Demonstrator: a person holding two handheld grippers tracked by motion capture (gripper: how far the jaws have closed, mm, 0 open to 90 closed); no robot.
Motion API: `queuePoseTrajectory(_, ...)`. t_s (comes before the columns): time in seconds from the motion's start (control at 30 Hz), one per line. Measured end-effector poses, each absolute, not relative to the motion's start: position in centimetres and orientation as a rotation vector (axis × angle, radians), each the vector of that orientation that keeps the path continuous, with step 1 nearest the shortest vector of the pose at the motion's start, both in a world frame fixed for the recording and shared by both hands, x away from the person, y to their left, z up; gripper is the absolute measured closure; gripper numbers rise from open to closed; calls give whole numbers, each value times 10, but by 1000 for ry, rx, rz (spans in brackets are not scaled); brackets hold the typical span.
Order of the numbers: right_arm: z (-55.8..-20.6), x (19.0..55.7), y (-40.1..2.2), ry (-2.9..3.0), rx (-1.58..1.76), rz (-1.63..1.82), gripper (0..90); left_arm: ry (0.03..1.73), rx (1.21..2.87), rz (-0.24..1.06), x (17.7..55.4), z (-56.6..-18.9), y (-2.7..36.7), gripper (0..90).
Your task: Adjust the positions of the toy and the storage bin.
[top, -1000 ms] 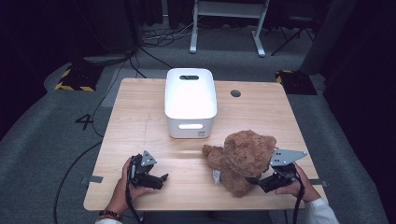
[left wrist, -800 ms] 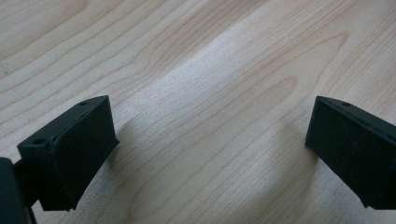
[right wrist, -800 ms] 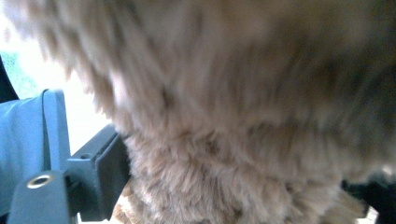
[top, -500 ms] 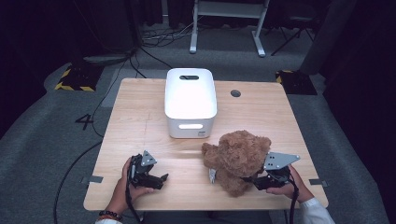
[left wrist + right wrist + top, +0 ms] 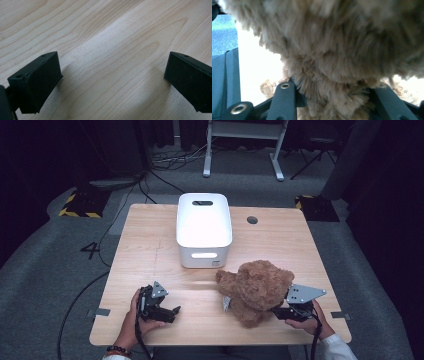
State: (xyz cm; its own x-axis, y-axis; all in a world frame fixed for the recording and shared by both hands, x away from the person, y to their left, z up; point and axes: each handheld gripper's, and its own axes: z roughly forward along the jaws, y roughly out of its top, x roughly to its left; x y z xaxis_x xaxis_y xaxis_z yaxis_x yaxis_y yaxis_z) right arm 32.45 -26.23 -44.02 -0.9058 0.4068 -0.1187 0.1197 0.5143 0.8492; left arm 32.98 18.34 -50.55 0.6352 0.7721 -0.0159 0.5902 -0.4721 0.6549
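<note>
A brown teddy bear (image 5: 257,290) lies on the wooden table (image 5: 150,255), near the front right. My right gripper (image 5: 278,312) comes in low at the bear's right side. Its jaws have just been closing, with the bear between them. In the right gripper view the bear's fur (image 5: 337,50) bulges between the two jaws of the right gripper (image 5: 332,100), and they press into it. My left gripper (image 5: 172,312) rests at the front left, held by a hand. In the left gripper view the left gripper (image 5: 110,82) stands open over bare wood.
A white bin (image 5: 204,227) with a handle slot stands at the table's middle back, just behind the bear. A round cable hole (image 5: 252,220) sits to the right of the bin. Grey floor, cables and a desk frame lie beyond the table.
My right gripper has edged left into the bear's side, and the bear has shifted slightly. The left hand and its gripper have stayed put.
</note>
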Motion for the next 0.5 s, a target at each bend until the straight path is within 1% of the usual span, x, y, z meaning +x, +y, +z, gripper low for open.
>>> queuePoseTrajectory(0.2, -441, 326, -273, 2418, 505, 1325, 605, 1062, 2223, 375, 330, -506, 183, 4)
queuePoseTrajectory(0.5, -441, 330, -307, 2352, 653, 1293, 604, 1093, 2208, 386, 328, -506, 182, 3)
